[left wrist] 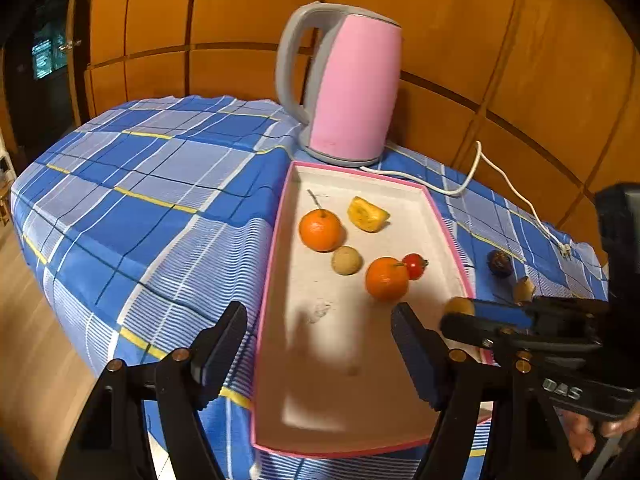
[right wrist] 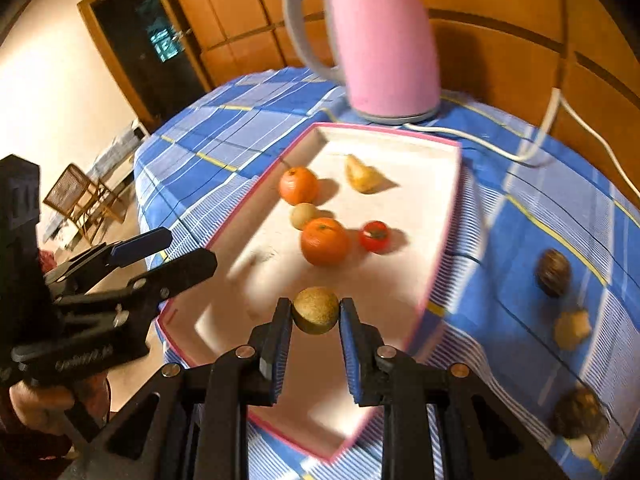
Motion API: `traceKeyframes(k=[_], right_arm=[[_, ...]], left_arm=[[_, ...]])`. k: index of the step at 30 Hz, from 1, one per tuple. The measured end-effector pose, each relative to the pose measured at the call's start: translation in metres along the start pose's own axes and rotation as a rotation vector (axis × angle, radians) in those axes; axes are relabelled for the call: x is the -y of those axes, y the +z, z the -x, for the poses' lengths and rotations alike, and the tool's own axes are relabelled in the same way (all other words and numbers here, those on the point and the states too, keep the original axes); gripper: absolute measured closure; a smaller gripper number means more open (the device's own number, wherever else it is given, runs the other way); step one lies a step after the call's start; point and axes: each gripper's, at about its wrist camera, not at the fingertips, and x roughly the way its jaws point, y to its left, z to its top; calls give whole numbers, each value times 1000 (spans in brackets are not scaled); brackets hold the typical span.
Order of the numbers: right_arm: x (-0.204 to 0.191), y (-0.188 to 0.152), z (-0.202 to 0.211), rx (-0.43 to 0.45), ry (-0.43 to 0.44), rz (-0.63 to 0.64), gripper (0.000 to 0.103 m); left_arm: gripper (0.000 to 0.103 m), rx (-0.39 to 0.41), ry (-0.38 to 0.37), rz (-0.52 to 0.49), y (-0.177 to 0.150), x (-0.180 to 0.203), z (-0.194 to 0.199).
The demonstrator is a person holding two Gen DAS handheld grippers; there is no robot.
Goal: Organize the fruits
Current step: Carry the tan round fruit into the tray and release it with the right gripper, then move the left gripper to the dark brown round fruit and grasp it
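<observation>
While the left hand-held gripper [left wrist: 320, 344] hangs wide open and empty above the tray [left wrist: 276, 280], 5 fruits already lie inside it. Right wrist view: right hand-held gripper [right wrist: 316, 316] pinches a brown round fruit [right wrist: 315, 309] over the tray's near end; 3 pieces [right wrist: 554, 272] wait on the bench [right wrist: 520, 240]. Roughly two-thirds done.

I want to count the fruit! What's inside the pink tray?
Inside the tray: two oranges, a yellow fruit piece, a brown ball fruit and a tomato. The grippers hide the near corners.

Pink kettle [left wrist: 352, 88] with white cord [left wrist: 496, 172] on plaid tablecloth [left wrist: 140, 184]; possibly a chair [right wrist: 80, 196].
</observation>
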Motion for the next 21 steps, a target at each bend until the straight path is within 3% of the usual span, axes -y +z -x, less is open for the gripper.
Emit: traceKeyframes(k=[4, 12, 21], right_arm=[[-4, 9, -15, -13, -10, -4, 64], [7, 1, 2, 37, -25, -86, 64], [28, -34, 37, 75, -120, -175, 64]], left_arm=[[28, -6, 11, 7, -2, -5, -2], [28, -12, 6, 12, -5, -4, -5], [28, -20, -25, -30, -5, 15, -7]])
